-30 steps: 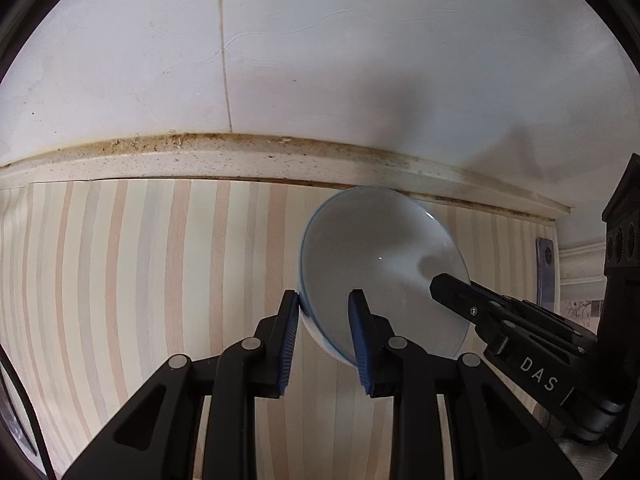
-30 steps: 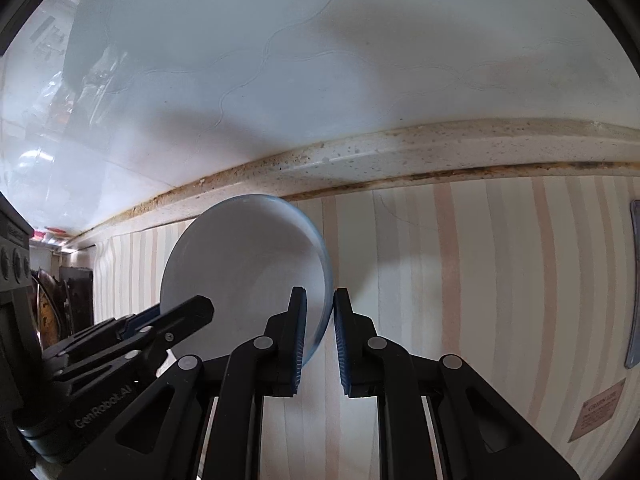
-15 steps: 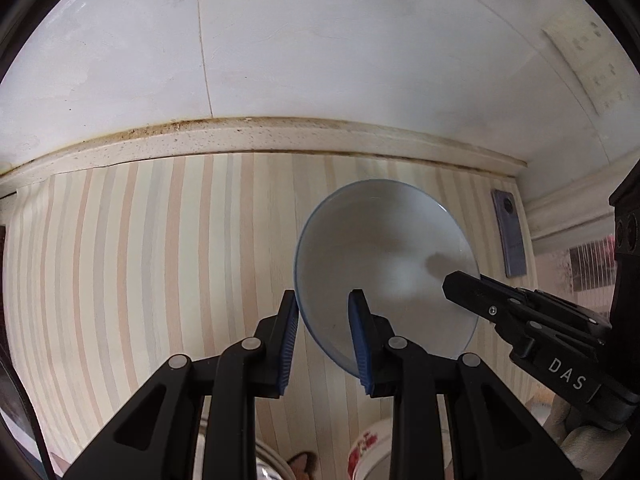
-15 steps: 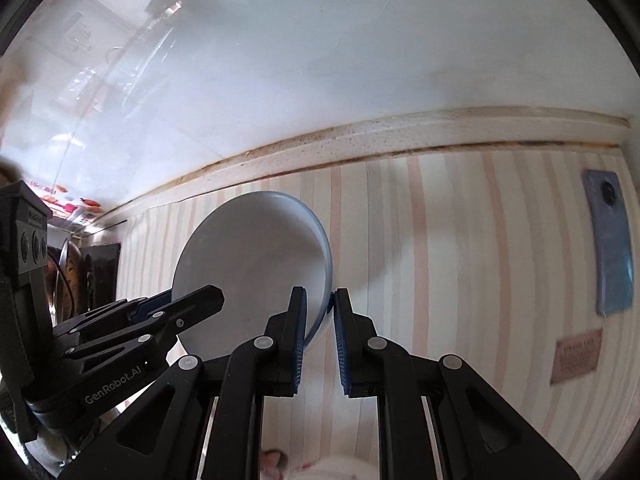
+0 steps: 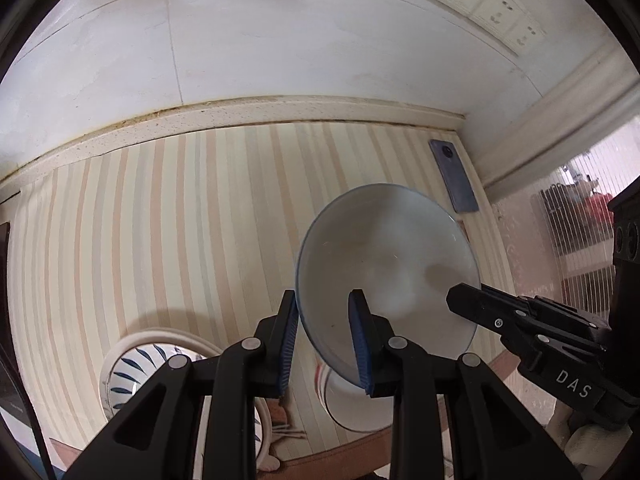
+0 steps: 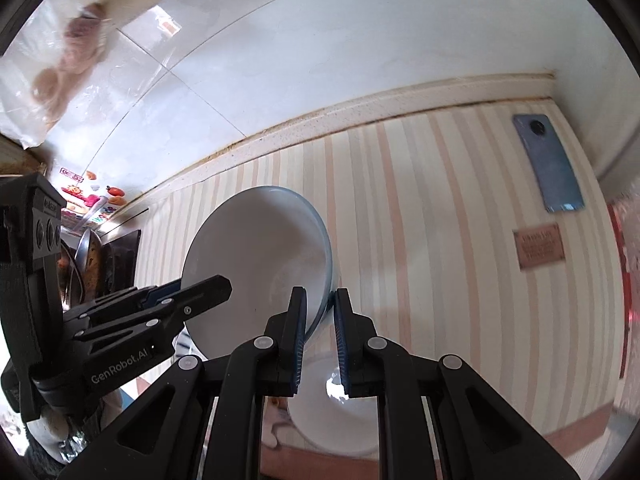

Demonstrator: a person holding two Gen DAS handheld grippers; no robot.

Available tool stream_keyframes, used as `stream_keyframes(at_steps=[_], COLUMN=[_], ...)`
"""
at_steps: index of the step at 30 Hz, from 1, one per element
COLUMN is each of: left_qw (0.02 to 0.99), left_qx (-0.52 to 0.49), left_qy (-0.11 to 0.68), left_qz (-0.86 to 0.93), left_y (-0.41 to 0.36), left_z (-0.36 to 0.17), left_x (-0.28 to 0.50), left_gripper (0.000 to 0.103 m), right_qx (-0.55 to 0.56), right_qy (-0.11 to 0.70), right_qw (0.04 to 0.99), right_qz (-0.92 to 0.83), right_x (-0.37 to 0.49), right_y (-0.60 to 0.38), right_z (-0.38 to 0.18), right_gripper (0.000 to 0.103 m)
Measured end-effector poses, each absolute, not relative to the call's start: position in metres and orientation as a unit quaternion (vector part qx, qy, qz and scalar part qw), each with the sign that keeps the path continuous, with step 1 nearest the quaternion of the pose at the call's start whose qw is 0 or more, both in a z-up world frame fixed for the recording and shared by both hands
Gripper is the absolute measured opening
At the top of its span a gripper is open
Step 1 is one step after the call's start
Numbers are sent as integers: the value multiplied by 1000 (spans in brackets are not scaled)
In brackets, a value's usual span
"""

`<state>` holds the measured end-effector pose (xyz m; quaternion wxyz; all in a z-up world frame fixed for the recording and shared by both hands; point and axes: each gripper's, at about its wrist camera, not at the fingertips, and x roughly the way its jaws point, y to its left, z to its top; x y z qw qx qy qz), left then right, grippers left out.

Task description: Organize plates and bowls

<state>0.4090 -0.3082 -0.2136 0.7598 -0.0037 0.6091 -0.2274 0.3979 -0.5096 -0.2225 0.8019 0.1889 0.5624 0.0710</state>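
A pale blue-rimmed bowl (image 5: 384, 264) was held in the air above a desk (image 5: 160, 216) covered in cream and tan stripes, gripped from both sides at once. The left gripper (image 5: 323, 336) had its blue-padded fingers (image 5: 289, 344) narrowed on the bowl's near rim, one inside and one outside. The right gripper (image 6: 320, 332) pinched the opposite rim the same way, its fingers nearly together. The bowl was tilted, its hollow facing the left camera. Below it on the desk stood a white bowl (image 5: 356, 408), and to the left a dish with blue leaf markings (image 5: 132, 372). A grey-blue phone (image 5: 454, 176) lay near the far corner by the tiled wall (image 5: 280, 40).
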Motion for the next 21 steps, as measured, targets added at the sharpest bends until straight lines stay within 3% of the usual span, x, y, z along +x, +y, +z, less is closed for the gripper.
stream_keyframes(at_steps=[9,21], left_qw=[744,728], left_qx=[19,37], left_qy=[620,641], left_qz=[-248,-242], left_y=[-324,-328], left_z=[-225,-259], left_x=[368,347], left_gripper=[23,23], right_qx=[218,241], right_qy=[559,580], right_qw=[798,777], right_qz=[47,37], right_x=[333,298], right_y=[-529,-534], right_z=[-226,-272], right_gripper=[16,15])
